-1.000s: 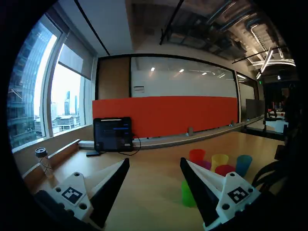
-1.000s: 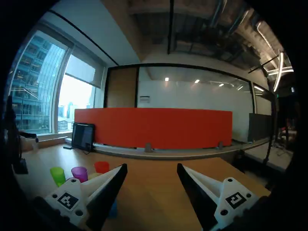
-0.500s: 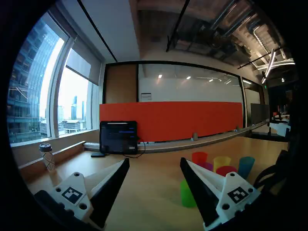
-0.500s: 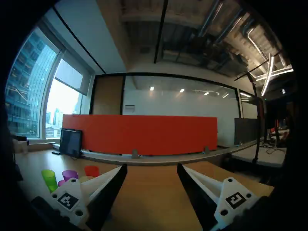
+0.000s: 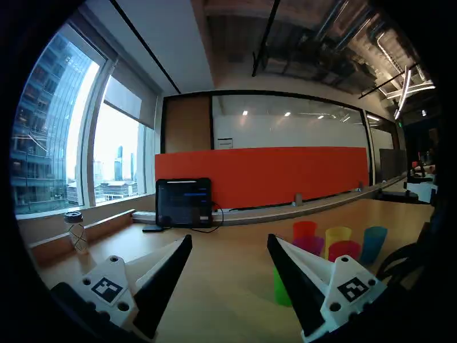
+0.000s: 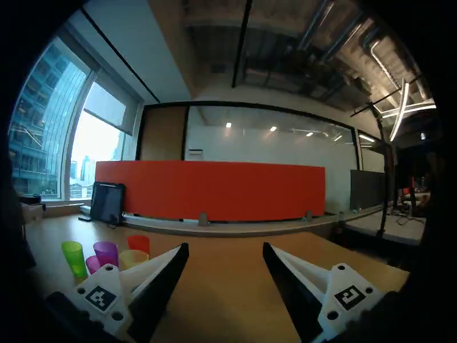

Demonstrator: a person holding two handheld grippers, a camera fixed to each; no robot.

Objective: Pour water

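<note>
Wooden desk (image 5: 228,308), seen along both tools.

Left gripper view: the left gripper (image 5: 228,268) hangs above the desk, jaws spread wide with nothing between them. Six cups (image 5: 337,235) stand upright in a close cluster on the desk, ahead of the tool and to its right, well short of the far edge. Red, yellow and blue form the back row, with purple and pink in front of them. The green cup (image 5: 278,288) is nearest and is partly hidden behind the right finger (image 5: 297,280). A tablet (image 5: 184,203) stands at the desk's far edge, near the window-side corner. An orange partition (image 5: 263,174) runs behind that edge. A bottle (image 5: 75,233) stands on the ledge along the desk's window edge.

Right gripper view: the right gripper (image 6: 225,274) is likewise wide open and empty, above bare desk. The cups lie to its left, between it and the window edge. Green, purple, red and yellow can be told apart, and the yellow one is partly covered by the left finger. The tablet and partition again mark the far edge.
</note>
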